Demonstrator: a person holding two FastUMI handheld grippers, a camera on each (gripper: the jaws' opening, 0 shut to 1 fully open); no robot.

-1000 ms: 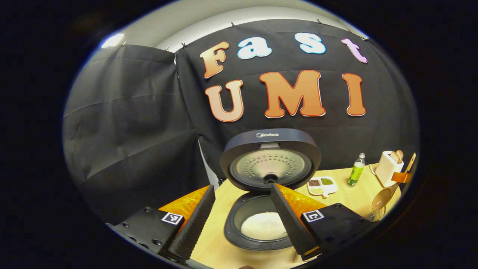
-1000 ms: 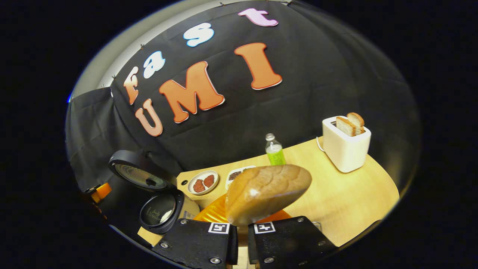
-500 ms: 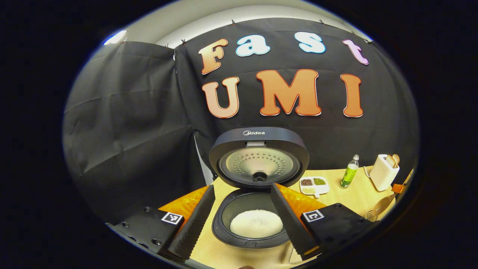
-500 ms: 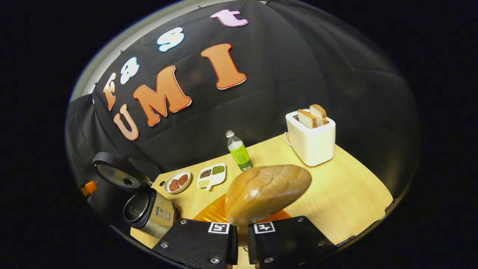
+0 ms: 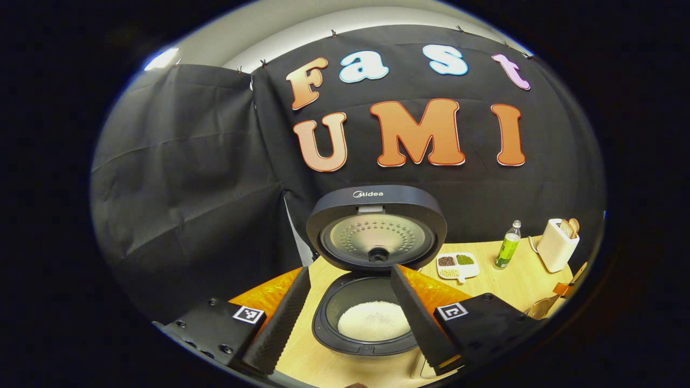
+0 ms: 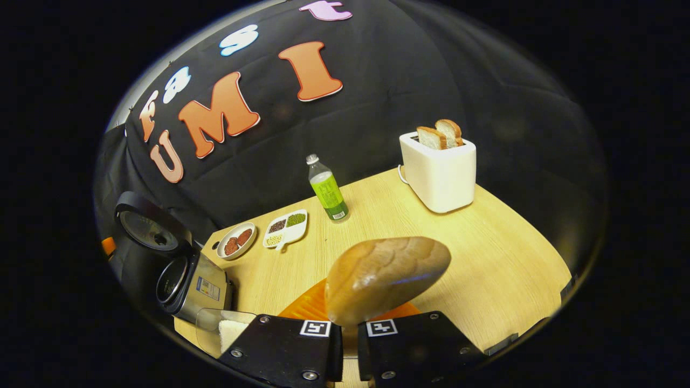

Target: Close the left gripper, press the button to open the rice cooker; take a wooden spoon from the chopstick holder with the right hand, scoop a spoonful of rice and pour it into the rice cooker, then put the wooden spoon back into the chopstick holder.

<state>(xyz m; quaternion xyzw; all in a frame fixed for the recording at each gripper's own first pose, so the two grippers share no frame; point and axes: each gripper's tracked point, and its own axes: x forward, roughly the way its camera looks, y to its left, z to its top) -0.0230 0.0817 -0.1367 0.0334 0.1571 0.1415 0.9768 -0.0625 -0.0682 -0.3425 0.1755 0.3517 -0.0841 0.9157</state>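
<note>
The rice cooker stands open on the worktop, its lid tipped up and a mound of white rice lying in the inner pot, and the left gripper hangs over it with its jaws spread wide, holding nothing — much as it did a second ago, give or take a little drift. The change is on the other side: the right gripper, jaws closed tight on the wooden spoon, has swung away from the cooker over the last second, so the cooker has slid to the far left of the right gripper view and the toaster and green bottle now sit higher in it. The spoon's bowl shows only its rounded back, so I cannot tell whether anything is in it. A clear container with something white in it has come into sight at the bottom left, beside the cooker. With rice already in the pot, my guess is the pour is done and the spoon is heading back to the chopstick holder — seen faintly as a wire rack at the right edge of the left gripper view.
</note>
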